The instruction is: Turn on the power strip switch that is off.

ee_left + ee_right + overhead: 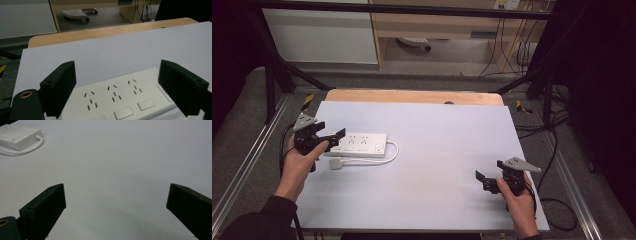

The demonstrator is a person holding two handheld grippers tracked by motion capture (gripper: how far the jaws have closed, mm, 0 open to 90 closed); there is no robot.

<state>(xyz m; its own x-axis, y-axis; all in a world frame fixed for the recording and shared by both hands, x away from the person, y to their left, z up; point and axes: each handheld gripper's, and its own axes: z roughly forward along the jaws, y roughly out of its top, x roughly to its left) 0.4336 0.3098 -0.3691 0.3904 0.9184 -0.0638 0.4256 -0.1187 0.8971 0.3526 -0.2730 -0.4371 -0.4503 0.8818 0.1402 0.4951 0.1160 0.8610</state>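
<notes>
Presently, power strip (360, 144) lies flat on the pale grey sheet covering the bench (422, 165), toward its left side. White, oblong, low body. The left gripper view shows three socket groups of small dark slots in a row, with a flat rocker switch below each. A white cord (387, 156) leaves the strip's right end, loops back along its near edge and ends in a white plug (336, 164) lying just in front of the strip.

Left tool (334, 140) hovers at the strip's left end, jaws spread wide either side of the strip's width, pads not pressing on it; nothing gripped.

Right tool (482, 180) sits well apart, near the bench's right front corner, pointed toward the strip. Jaws wide open over bare sheet, holding nothing.
</notes>
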